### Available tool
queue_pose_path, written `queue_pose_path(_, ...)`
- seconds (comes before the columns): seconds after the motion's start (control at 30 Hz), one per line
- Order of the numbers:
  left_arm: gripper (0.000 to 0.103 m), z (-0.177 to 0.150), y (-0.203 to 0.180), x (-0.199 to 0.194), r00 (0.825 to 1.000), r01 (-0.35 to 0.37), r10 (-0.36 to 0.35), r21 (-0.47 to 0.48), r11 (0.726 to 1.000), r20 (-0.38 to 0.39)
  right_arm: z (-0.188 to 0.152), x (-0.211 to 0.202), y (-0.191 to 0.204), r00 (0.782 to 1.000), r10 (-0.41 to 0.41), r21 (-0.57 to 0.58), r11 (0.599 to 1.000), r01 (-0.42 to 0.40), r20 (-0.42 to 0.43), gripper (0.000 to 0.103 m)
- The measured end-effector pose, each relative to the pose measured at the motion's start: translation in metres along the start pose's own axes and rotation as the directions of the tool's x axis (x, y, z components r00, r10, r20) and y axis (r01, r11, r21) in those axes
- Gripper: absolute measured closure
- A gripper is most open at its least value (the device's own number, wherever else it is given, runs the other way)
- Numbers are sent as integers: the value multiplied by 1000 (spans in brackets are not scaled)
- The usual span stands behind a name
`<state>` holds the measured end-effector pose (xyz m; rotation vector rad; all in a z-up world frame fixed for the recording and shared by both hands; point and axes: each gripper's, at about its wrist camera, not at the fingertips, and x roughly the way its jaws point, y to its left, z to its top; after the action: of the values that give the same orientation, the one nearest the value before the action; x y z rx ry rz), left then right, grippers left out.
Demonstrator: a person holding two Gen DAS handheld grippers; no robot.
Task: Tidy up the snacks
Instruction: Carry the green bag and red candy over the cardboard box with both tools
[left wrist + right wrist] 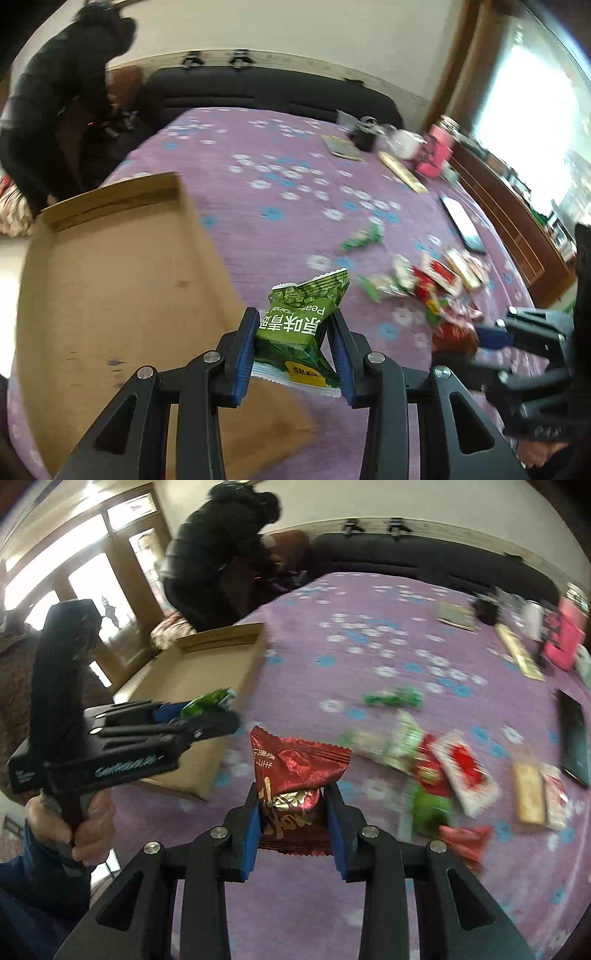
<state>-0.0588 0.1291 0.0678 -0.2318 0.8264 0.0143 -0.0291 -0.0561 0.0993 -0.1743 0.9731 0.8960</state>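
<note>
- Between the blue pads of the left hand-held gripper (293, 345) sits a green pea snack packet (303, 325), pinched at its middle; the jaws are narrowed onto it and it hangs clear of the surface.
- Just left of that packet lies a shallow cardboard box (110, 266), open at the top, resting on the purple flowered tabletop (258, 192).
- The right hand-held gripper (294, 825) is closed in the same way on a dark red snack packet (295, 771), held above the cloth.
- From the right wrist view, the left hand-held gripper shows at the left, a hand (79, 823) in a blue sleeve around its handle, its green packet over the box edge.
- A loose heap of snack packets (439, 771), red, green and white, lies to the right of the dark red one, blurred.
- A black phone (574, 734) lies near the right edge of the cloth.
- Beyond the far side, a person in a black jacket (218, 554) bends beside a dark sofa (406, 557).
</note>
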Motion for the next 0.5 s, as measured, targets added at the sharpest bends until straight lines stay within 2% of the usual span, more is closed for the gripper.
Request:
queue_pose_path(0.2, 63, 1, 53, -7, 997, -81, 81, -93, 992, -4, 22, 22, 44, 996, 89, -53, 995, -89, -8, 71)
queue_pose_path(0.3, 63, -5, 74, -6, 993, -116, 115, -135, 984, -20, 29, 38, 60, 994, 107, -68, 992, -109, -24, 71)
queue_pose_path(0.5, 63, -18, 96, -3, 983, -182, 177, -161, 970, -40, 31, 71, 84, 988, 133, -82, 987, -140, -82, 71)
